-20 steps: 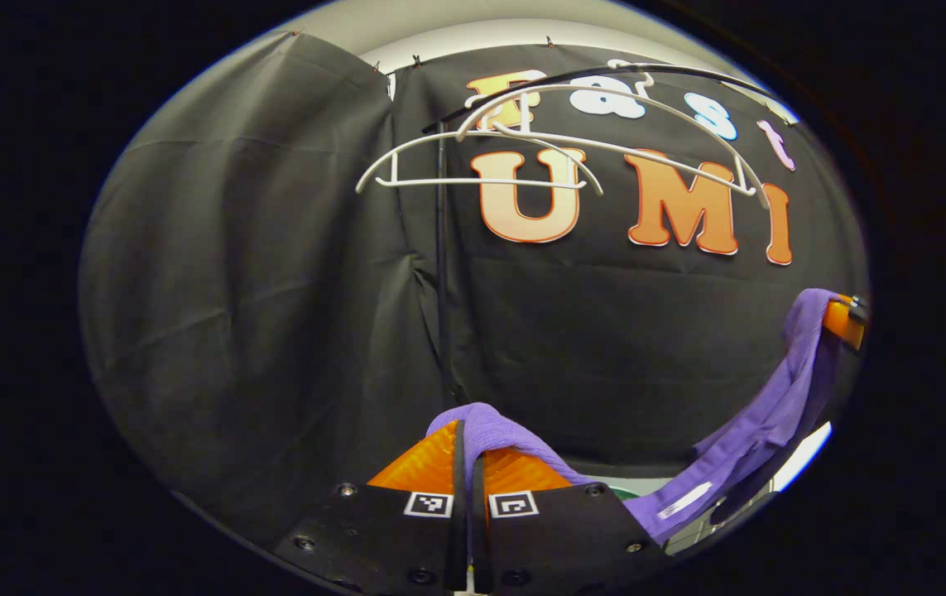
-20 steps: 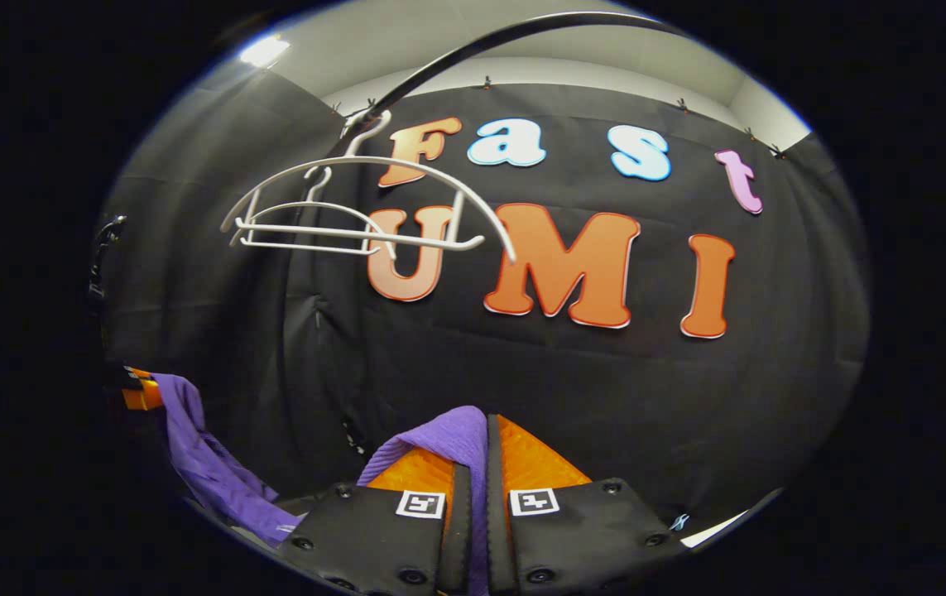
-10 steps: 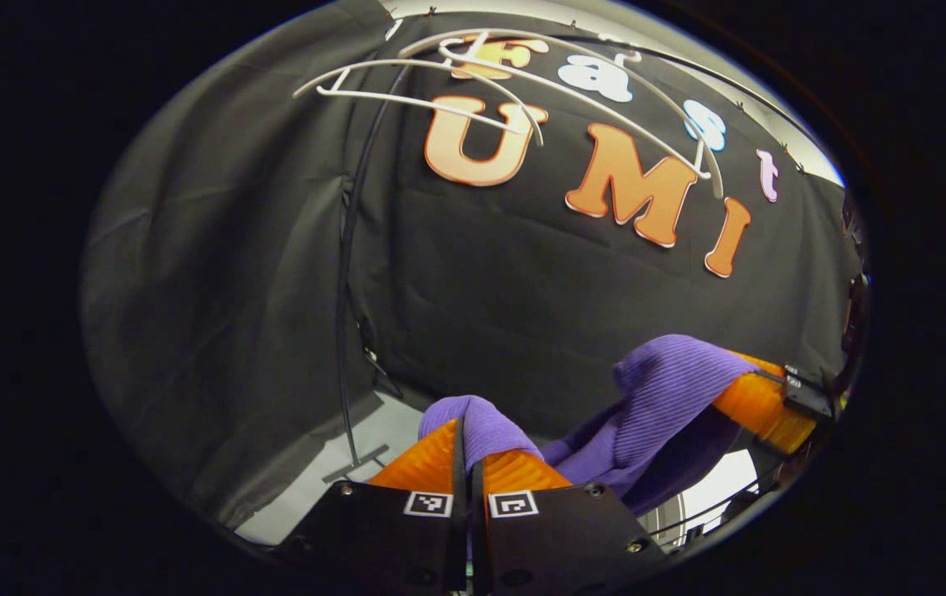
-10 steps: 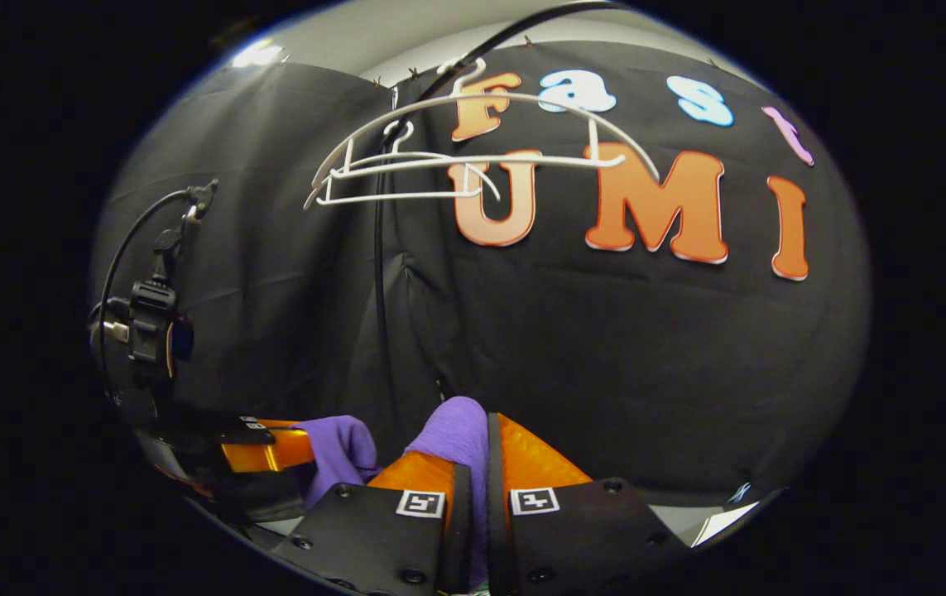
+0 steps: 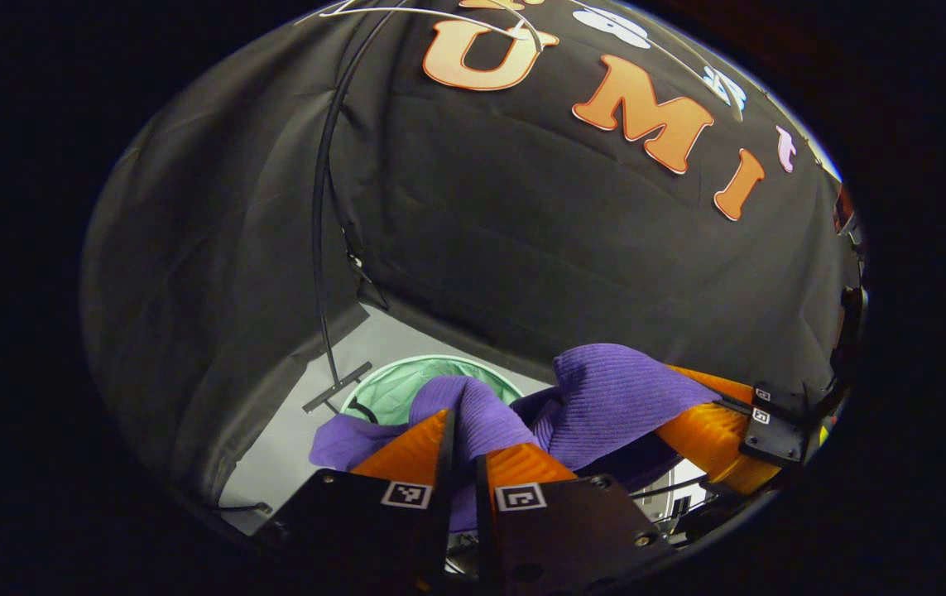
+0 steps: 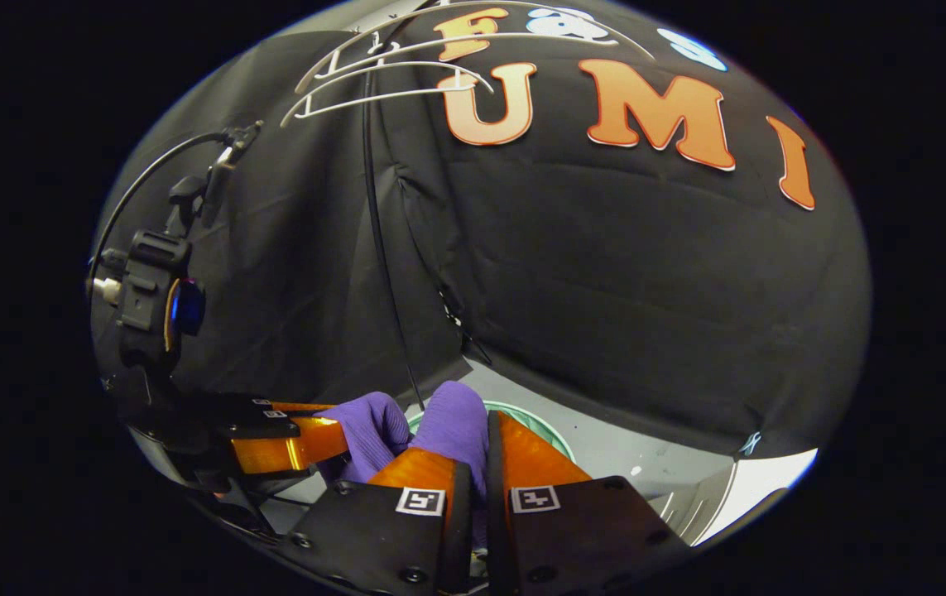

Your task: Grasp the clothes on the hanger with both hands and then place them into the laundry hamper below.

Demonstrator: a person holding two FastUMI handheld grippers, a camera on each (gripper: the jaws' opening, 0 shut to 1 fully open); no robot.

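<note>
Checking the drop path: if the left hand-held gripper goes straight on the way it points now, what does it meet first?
Likely the hamper: its rim shows just past the left hand-held gripper, which is shut on the purple garment. Depth is unclear; it could clip the rim or reach the floor beyond.

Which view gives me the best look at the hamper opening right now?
The left gripper view: the laundry hamper shows most of its round rim and pale green lining, just beyond the purple garment. In the right gripper view, the hamper is a thin arc of rim peeking out behind the right gripper and the cloth.
</note>
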